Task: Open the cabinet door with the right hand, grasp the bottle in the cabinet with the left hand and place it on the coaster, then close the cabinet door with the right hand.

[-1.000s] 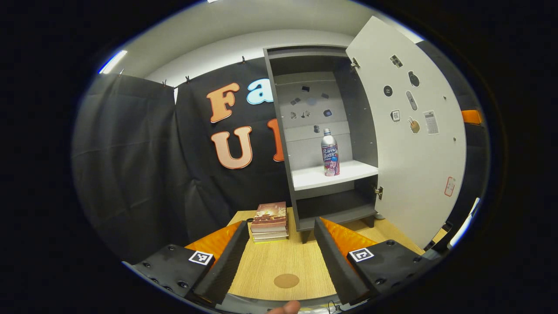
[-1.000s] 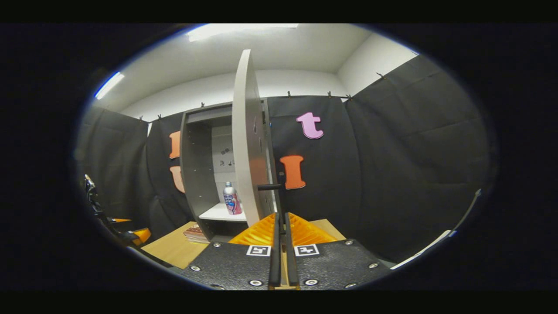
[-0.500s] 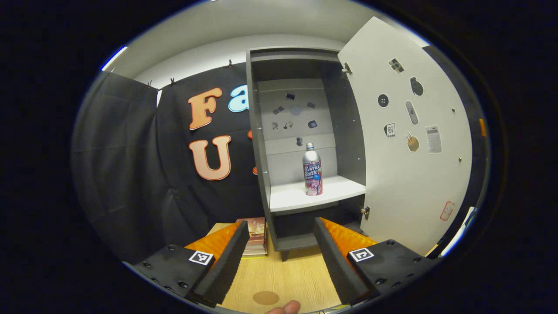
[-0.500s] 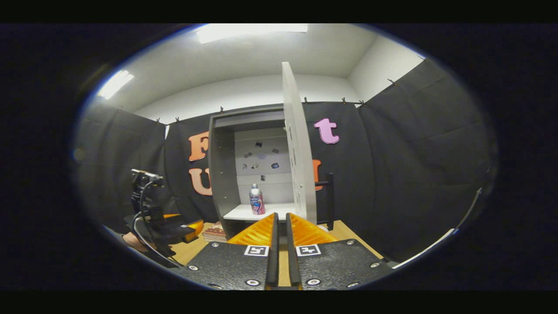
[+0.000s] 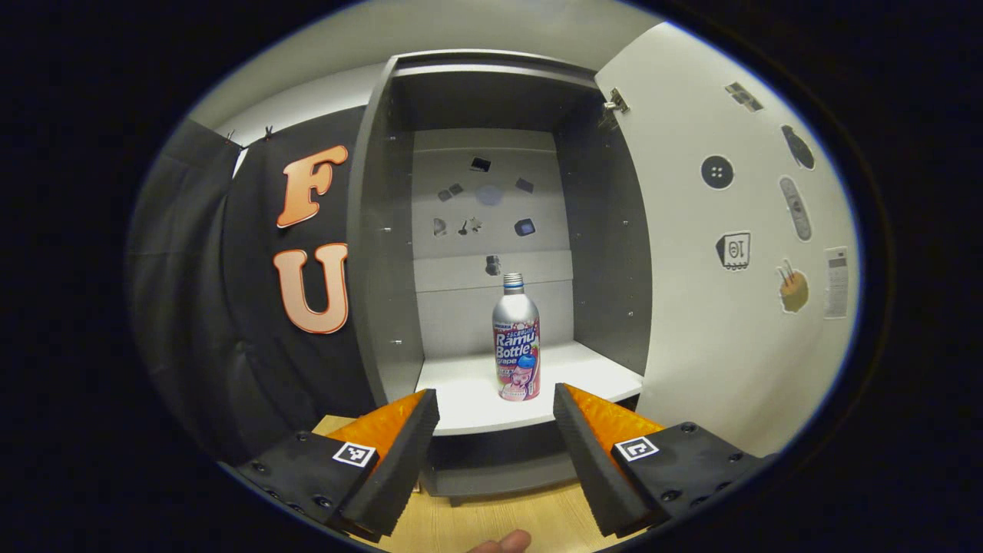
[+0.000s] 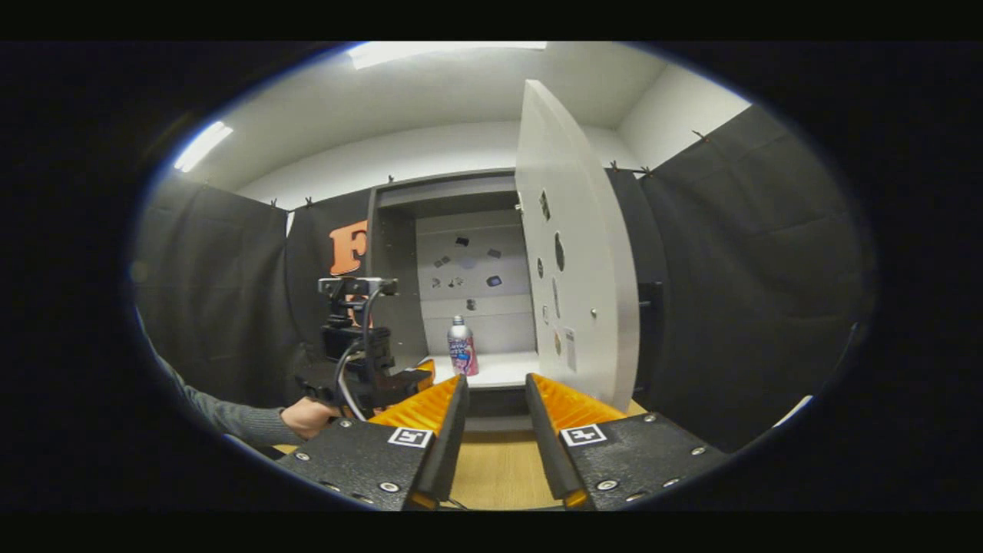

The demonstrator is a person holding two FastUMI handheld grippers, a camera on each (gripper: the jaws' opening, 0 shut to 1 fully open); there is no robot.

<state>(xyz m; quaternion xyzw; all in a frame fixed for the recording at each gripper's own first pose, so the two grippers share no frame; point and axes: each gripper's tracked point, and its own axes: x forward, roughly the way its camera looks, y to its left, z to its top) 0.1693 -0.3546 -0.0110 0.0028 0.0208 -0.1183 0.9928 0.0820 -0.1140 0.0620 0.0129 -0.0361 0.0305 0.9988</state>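
A silver bottle [image 5: 516, 342] with a pink and blue label stands upright on the white shelf [image 5: 468, 395] of the grey cabinet [image 5: 384, 253]. The white door [image 5: 729, 307] is swung wide to the right. My left gripper [image 5: 495, 397] is open, just short of the shelf's front edge, with the bottle centred beyond the gap. In the right gripper view my right gripper [image 6: 495, 382] is open and holds nothing, back from the cabinet. There the bottle [image 6: 460, 347] stands far off, the door [image 6: 580, 292] is to its right, and the left gripper [image 6: 418, 374] reaches toward the shelf.
Small stickers dot the cabinet's back wall [image 5: 491, 200] and the inside of the door. A wooden table [image 6: 499, 468] lies below the cabinet. A hand [image 6: 307, 418] in a grey sleeve holds the left gripper. A fingertip [image 5: 503, 542] shows at the bottom edge.
My left gripper has moved forward up to the shelf, so the bottle looms larger. My right gripper has come off the door handle, swung left and opened.
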